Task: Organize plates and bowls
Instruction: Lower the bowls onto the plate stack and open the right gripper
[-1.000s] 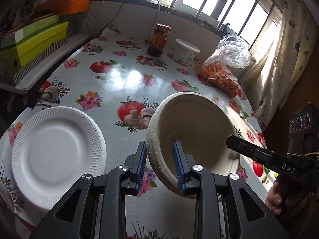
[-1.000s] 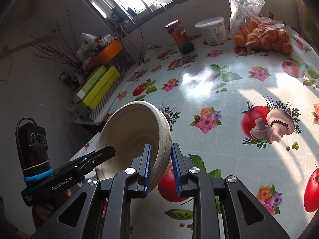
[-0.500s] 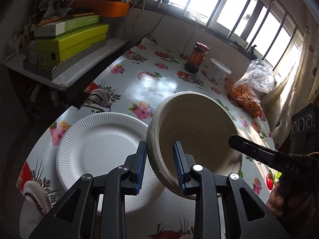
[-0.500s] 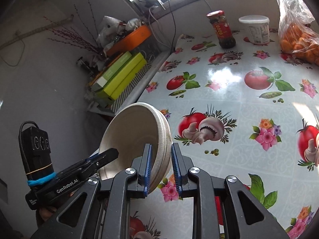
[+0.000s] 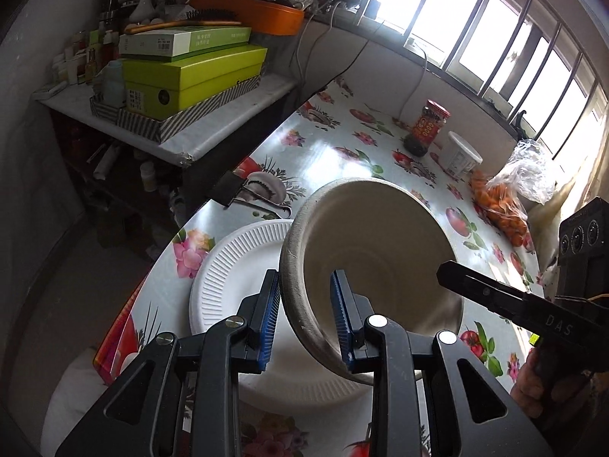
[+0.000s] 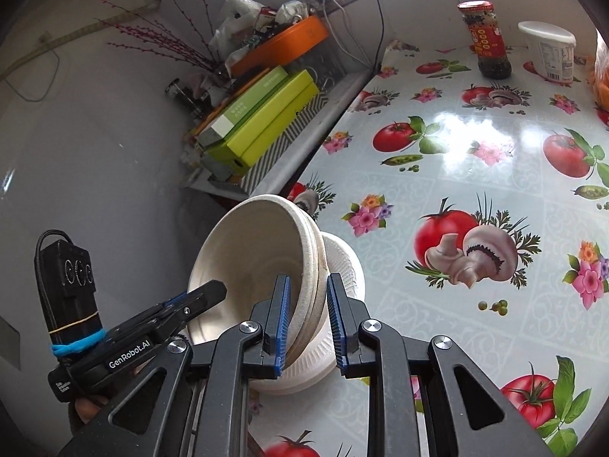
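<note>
Both grippers hold the same beige paper bowl (image 5: pixel 377 251) by opposite sides of its rim, tilted in the air above the white paper plate (image 5: pixel 232 266). In the left wrist view the left gripper (image 5: pixel 306 318) has its blue pads clamped on the near-left rim, one pad outside the wall and one inside. The right gripper (image 5: pixel 495 297) reaches in from the right of that view, its black finger ending over the bowl's far rim, with part of a hand (image 5: pixel 533 381) wrapped round its handle below.

In the right wrist view the right gripper (image 6: pixel 306 321) is clenched on the bowl's (image 6: pixel 259 262) stacked rim edge (the edge shows more than one layer, so it may be several bowls nested together). The left gripper (image 6: pixel 182 304) comes in from the lower left, its tip against the opposite rim.

The plate (image 6: pixel 342 262) lies flat near the corner of the table (image 6: pixel 475 144), on an oilcloth printed with tomatoes, mushrooms and flowers. Whether the bowl's lowest edge touches the plate cannot be told.

At the far side of the table stand a red-labelled jar (image 6: pixel 485 38) and a white tub (image 6: pixel 548 51), and a plastic bag of oranges (image 5: pixel 506 205) lies near the window. Lime-green boxes (image 5: pixel 194 76) are stacked on a side shelf left of the table, with an orange basin (image 5: pixel 251 17) behind them.
</note>
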Demonstrator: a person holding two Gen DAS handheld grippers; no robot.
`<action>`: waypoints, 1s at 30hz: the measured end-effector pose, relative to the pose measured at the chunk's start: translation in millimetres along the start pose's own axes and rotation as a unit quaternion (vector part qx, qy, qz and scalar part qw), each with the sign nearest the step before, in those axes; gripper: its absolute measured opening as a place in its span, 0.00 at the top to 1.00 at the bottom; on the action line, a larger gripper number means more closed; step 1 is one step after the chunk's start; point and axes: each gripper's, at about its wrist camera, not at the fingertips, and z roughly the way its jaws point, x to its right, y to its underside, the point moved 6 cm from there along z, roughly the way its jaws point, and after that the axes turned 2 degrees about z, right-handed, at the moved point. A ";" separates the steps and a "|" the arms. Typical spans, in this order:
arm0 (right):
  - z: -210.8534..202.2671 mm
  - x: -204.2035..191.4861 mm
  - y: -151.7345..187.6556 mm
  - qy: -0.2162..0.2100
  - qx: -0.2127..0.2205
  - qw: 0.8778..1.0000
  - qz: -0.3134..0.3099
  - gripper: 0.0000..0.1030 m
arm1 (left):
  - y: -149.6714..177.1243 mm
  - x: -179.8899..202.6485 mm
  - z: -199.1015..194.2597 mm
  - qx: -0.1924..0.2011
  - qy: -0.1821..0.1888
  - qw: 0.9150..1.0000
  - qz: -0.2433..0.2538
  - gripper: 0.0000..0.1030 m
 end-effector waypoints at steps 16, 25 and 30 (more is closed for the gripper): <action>34.0 -4.4 3.5 0.001 -0.032 0.999 0.004 0.80 | 5.7 -27.8 9.8 -0.018 -0.014 0.999 -0.023 0.73; 36.7 -4.6 5.6 0.003 -0.036 0.999 0.005 0.80 | 9.2 -32.2 15.4 -0.026 -0.015 0.999 -0.028 0.73; 37.0 -4.6 6.5 0.005 -0.035 0.999 0.006 0.80 | 10.0 -32.7 15.7 -0.026 -0.013 0.999 -0.028 0.73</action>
